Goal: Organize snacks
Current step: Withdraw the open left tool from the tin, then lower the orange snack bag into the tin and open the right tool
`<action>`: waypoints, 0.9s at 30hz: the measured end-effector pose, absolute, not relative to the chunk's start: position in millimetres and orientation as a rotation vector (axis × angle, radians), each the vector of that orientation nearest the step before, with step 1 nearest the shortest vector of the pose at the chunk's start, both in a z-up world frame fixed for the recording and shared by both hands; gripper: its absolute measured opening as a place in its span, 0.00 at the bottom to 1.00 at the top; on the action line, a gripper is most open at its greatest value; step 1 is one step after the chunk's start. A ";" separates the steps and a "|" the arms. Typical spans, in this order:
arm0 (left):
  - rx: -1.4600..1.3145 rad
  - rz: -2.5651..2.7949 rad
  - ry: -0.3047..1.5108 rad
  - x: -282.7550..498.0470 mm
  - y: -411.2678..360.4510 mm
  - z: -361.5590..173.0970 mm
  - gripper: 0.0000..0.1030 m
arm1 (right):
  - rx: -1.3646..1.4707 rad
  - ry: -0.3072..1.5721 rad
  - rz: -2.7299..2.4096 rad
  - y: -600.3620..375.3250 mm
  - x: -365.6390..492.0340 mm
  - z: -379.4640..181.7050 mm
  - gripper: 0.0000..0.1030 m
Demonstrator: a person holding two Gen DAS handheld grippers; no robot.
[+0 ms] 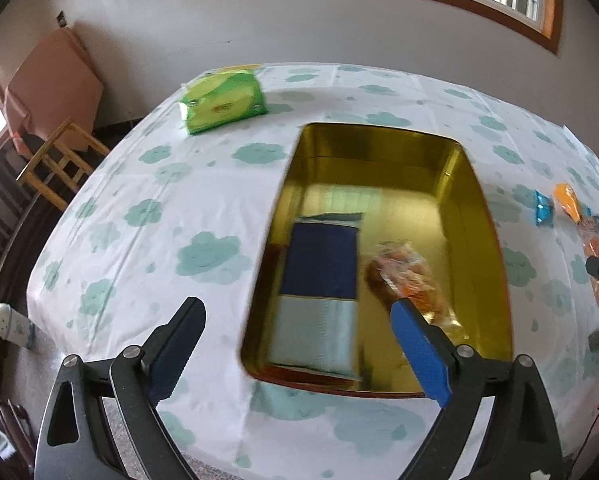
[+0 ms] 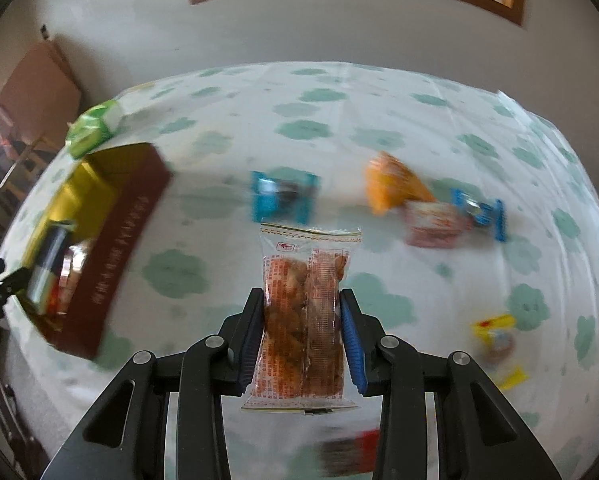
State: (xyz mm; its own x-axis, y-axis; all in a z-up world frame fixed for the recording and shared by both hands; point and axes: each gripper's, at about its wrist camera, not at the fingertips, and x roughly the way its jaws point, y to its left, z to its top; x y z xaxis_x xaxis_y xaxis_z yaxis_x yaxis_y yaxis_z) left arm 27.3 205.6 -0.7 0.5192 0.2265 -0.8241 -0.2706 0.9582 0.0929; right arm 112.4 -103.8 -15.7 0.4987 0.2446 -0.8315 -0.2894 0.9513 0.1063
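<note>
Left tool (image 1: pixel 297 346): jaws spread wide, empty, above tin (image 1: pixel 483 216).
Right tool (image 2: pixel 303 344): clamped on clear snack packet (image 2: pixel 305 308).
Bench snacks (image 2: pixel 395 188): blurred, labels unreadable.

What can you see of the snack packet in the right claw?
The snack packet is a clear plastic pouch with red print, a crimped top seal and a small red label. It holds brown-orange fried pieces in what looks like two columns. It stands upright, lifted off the cloud-print tablecloth, pinched at its sides by the right claw, whose pads press in on it. Nothing else touches it.
</note>
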 end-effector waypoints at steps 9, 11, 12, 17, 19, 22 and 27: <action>-0.098 0.368 0.971 9.3 243.9 3.9 0.91 | -0.086 0.958 0.529 -5.7 89.9 7.4 0.37; -0.101 0.382 0.973 6.3 250.7 4.3 0.91 | -0.103 0.955 0.572 17.9 86.1 9.7 0.37; -0.104 0.388 0.973 5.3 253.3 4.2 0.91 | -0.106 0.959 0.585 26.1 84.9 9.3 0.37; -0.131 0.411 0.978 -1.8 266.4 2.0 0.91 | -0.104 0.992 0.602 58.2 82.4 1.6 0.37; -0.138 0.418 0.982 -3.3 269.7 0.8 0.91 | -0.105 1.007 0.616 68.8 81.4 -2.3 0.37; -0.145 0.426 0.986 -6.1 274.5 -0.6 0.91 | -0.135 1.014 0.621 82.5 81.9 -9.3 0.37; -0.145 0.430 0.995 -7.9 276.1 -2.8 0.91 | -0.157 1.030 0.627 94.4 82.4 -17.4 0.37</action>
State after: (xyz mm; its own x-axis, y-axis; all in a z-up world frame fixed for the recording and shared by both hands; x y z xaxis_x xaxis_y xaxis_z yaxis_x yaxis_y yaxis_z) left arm -7.9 276.1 -2.8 0.4688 0.2839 -0.8364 -0.4143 0.9070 0.0756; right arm 82.4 94.4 -17.4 0.3582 0.4127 -0.8375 -0.5551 0.8154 0.1644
